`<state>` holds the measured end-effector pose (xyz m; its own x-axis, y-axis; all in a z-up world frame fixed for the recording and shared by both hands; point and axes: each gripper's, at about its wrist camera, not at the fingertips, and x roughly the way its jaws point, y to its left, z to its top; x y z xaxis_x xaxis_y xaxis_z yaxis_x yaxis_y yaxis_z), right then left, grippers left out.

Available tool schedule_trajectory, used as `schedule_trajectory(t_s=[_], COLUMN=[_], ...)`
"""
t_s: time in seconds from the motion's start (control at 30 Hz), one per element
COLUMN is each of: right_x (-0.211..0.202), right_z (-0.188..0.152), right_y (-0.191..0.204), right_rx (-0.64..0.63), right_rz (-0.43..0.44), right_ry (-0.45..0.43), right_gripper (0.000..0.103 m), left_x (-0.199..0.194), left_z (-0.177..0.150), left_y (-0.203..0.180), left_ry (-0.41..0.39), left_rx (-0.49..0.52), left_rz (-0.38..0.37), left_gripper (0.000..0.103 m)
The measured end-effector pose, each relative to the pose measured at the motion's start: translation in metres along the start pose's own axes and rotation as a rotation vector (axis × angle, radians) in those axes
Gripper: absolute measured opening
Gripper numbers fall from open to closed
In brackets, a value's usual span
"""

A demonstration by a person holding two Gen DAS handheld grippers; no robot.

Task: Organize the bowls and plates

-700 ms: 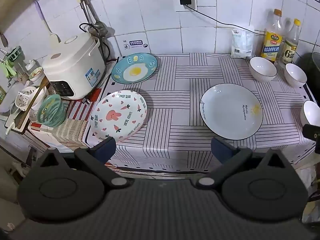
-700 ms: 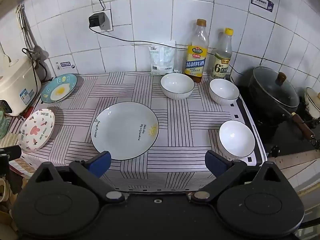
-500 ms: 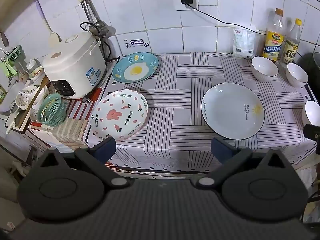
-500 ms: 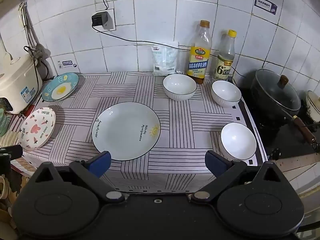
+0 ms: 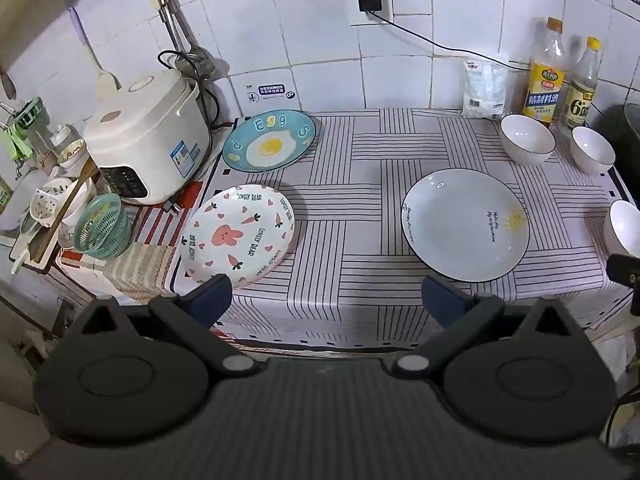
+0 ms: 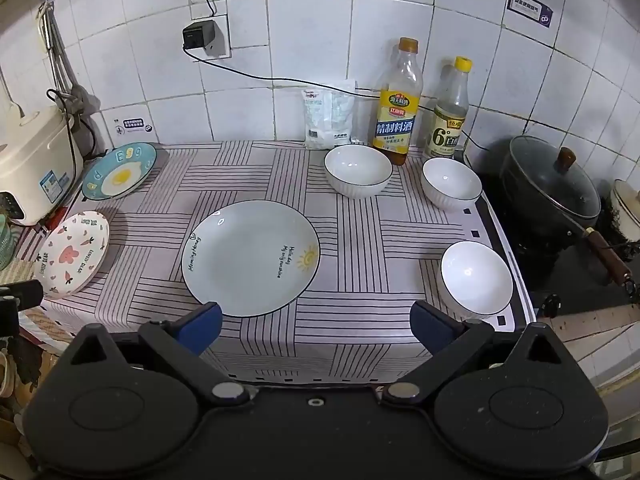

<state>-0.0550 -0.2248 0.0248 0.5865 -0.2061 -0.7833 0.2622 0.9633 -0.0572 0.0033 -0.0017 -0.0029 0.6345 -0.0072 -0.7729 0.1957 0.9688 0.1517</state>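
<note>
Both the left gripper [image 5: 326, 300] and right gripper [image 6: 316, 322] hang released, holding nothing. The pink rabbit-print ceramic plate [image 5: 238, 236] overhangs the striped counter's [image 5: 360, 184] front-left corner; a careless nudge could tip it off

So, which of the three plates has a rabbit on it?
The white plate beside the rice cooker; the others show an egg and a sun.

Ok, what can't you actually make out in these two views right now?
- Nearest white bowl: left wrist view, cut by the right edge.
- Rice cooker: right wrist view, cut by the left edge.
- Pot contents: hidden under its lid.
- Wall sticker text: too small.
</note>
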Motion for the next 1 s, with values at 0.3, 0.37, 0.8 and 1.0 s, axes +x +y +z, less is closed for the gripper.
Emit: schedule_trajectory(t_s=[0.3,0.37,0.8,1.0], right_x=[-0.002,-0.003,-0.007,-0.007], right_z=[-0.001,-0.001,-0.003,-0.004], right_y=[-0.002,-0.002,-0.002,-0.004], right_rx=[0.001,0.001,-0.004,-0.001], right_rz=[0.005,0.007,0.003,0.001], right_ry=[-0.02,-0.023,-0.05,-0.057], right_gripper=[0.102,0.102,0.102,0.102], left_x=[0.0,-0.001,-0.003,-0.003], left_z=[-0.004,-0.006,-0.01,-0.012], left_y=[0.004,0.006,0.009,0.008], left_ry=[-0.049,-0.061,-0.101,-0.102], left_rx=[-0.021,-0.031,-0.052,-0.051], left_rz=[0.015,0.009,0.011,0.012], left_gripper=[0.103,0.103,0.103,0.103])
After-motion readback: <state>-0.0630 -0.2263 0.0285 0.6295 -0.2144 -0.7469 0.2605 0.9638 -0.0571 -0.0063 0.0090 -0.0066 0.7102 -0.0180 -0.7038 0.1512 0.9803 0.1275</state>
